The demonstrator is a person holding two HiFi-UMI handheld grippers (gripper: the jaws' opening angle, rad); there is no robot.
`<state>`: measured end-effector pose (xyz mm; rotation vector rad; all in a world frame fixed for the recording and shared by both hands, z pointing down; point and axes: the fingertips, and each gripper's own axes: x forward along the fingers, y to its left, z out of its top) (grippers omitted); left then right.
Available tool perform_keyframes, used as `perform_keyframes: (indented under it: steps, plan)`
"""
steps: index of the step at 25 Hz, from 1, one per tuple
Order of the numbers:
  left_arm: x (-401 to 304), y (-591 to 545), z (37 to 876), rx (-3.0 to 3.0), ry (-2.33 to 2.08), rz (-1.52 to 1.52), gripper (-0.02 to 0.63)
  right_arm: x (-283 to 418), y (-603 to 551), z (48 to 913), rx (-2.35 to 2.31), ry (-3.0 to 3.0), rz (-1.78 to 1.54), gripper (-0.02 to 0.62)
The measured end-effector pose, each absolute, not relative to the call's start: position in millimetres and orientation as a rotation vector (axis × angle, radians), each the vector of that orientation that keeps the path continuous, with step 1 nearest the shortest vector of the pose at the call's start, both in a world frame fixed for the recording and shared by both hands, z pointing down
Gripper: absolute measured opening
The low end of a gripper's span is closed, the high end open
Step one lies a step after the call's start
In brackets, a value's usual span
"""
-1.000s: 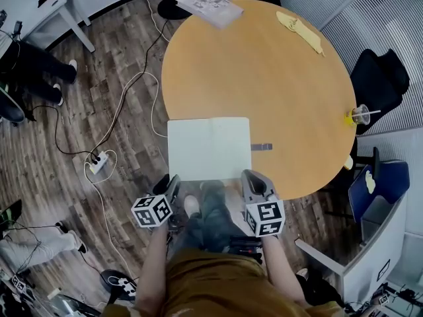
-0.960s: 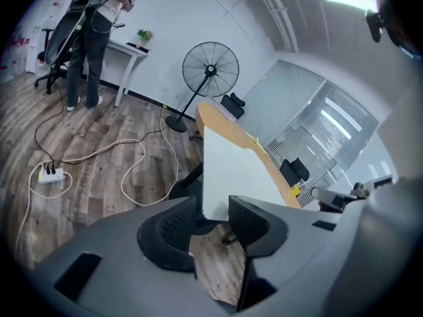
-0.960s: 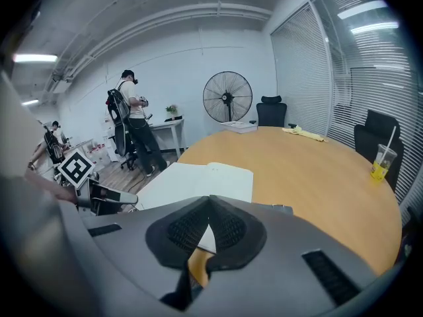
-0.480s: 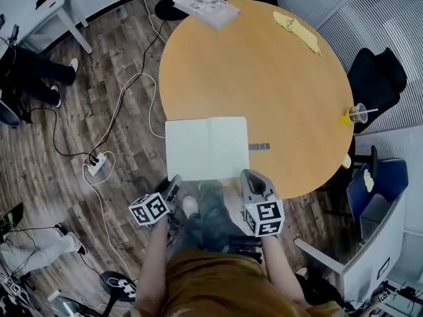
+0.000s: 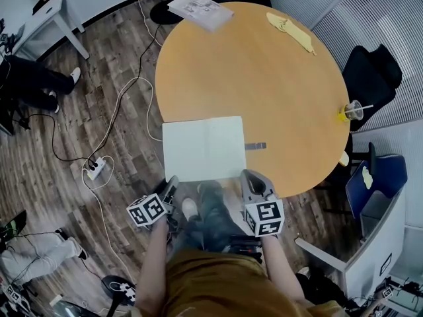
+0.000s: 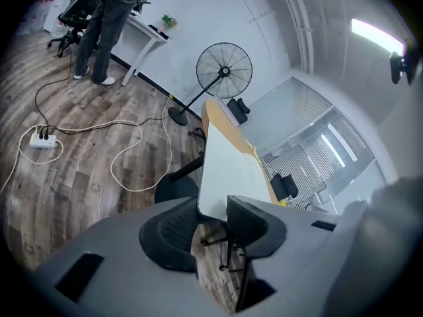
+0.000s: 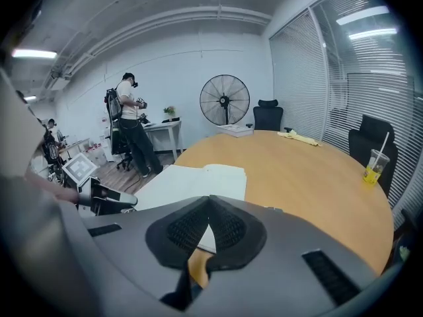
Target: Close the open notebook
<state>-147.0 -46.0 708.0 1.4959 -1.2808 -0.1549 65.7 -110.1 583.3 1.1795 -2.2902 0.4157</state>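
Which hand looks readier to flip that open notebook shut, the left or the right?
Left, probably. The left gripper has an overhanging corner of the notebook between its closing jaws; the right gripper has its jaws together on nothing.

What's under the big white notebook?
The round table lies under the open notebook. Its near left corner sticks out past the edge, over the floor. Whatever might be beneath the pages is hidden.
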Motion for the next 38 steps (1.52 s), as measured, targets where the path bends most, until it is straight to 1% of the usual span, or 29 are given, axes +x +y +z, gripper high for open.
perform_keyframes:
  steps: [14, 38]
  plan:
    - [-151.6, -48.7, 694.7, 1.532, -1.298, -0.165, 0.121, 67.6, -105.1, 576.2, 1.196, -2.299, 0.397, 0.012]
    - [-163.8, -62.5, 665.2, 1.604, -1.33, -0.182, 0.083, 63.7, -99.0, 551.7, 1.254, -2.33, 0.353, 0.012]
